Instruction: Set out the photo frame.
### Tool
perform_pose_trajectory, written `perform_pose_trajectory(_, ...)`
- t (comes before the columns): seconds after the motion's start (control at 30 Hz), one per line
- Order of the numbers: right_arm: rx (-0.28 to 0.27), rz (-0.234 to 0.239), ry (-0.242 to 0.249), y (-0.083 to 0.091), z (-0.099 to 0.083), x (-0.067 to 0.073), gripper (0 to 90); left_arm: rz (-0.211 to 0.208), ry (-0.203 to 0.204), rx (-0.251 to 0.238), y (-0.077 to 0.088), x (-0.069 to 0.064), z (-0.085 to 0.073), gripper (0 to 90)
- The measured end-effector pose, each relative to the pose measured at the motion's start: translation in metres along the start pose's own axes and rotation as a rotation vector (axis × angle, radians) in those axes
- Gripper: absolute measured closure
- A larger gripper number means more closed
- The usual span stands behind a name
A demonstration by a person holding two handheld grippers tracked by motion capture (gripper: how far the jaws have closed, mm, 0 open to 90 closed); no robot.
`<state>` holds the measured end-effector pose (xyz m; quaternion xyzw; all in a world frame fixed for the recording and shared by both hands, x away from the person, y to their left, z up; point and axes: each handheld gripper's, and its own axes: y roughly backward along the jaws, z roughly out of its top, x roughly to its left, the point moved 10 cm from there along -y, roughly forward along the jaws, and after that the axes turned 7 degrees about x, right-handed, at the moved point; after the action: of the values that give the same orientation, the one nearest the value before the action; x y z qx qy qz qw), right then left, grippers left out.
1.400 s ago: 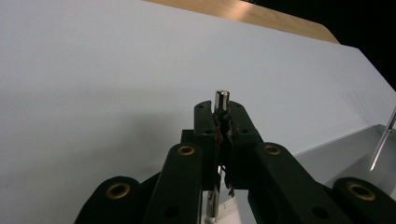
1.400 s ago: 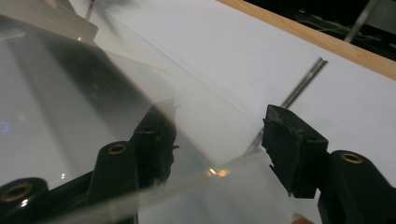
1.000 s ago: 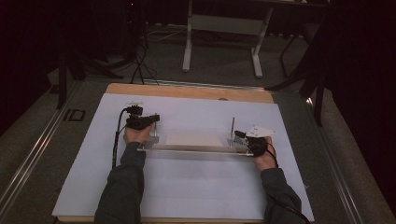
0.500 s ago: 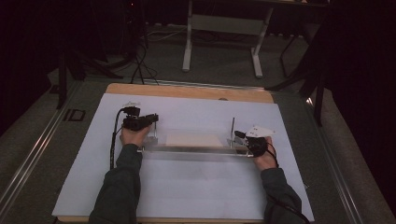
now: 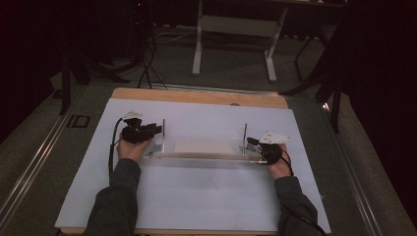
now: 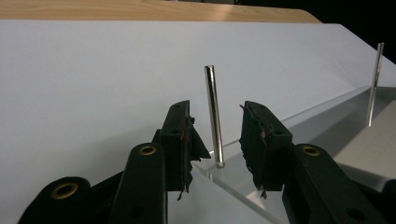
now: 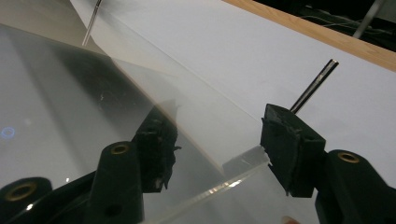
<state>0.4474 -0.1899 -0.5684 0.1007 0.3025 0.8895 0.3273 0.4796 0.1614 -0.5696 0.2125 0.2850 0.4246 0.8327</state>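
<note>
White sheet (image 5: 196,196) under a clear plate (image 5: 204,147) with two pins.
Our left gripper (image 6: 215,135), jaws just opened, straddles the near pin (image 6: 213,112) untouched; our right gripper (image 7: 215,140) stands apart across the plate's corner.

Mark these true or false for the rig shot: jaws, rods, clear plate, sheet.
1. The left gripper has its jaws apart around a metal rod, not pinching it. True; they have just been opening.
2. The clear plate carries three rods. False: two, one near each end.
3. The plate lies on a white sheet. True.
4. The right gripper is at the table's far edge. False: it is at the plate's right end.
</note>
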Motion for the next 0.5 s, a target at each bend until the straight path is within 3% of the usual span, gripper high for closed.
perform_pose_trajectory(0.5,0.009,0.013,-0.013,0.000,0.002,-0.002,44.0,0.051,-0.101,-0.001,0.022,-0.001,-0.018,59.8)
